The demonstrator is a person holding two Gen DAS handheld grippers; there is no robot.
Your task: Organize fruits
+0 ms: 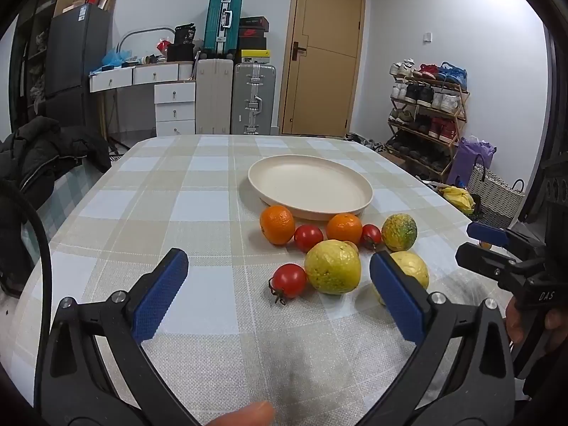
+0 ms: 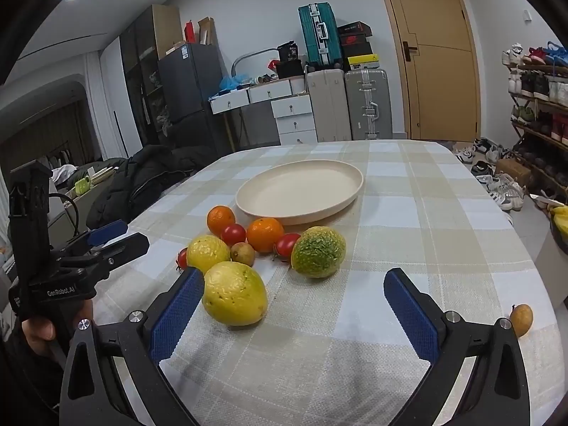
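A cream plate (image 1: 310, 186) (image 2: 300, 190) stands empty on the checked tablecloth. In front of it lie two oranges (image 1: 277, 224) (image 1: 344, 228), three red tomatoes (image 1: 288, 280), two yellow fruits (image 1: 332, 266) (image 2: 234, 293), a green-yellow fruit (image 1: 399, 232) (image 2: 318, 251) and a small brown fruit (image 2: 242, 253). My left gripper (image 1: 278, 296) is open, just short of the nearest tomato and yellow fruit. My right gripper (image 2: 294, 310) is open, its left finger beside the nearest yellow fruit. Another small brown fruit (image 2: 521, 319) lies apart at the right.
A chair with a dark jacket (image 1: 42, 156) stands at the table's left side. A shoe rack (image 1: 426, 113) and a woven basket (image 1: 493, 191) stand on the floor to the right. Suitcases (image 1: 234, 99) and a door (image 1: 323, 49) are behind the table.
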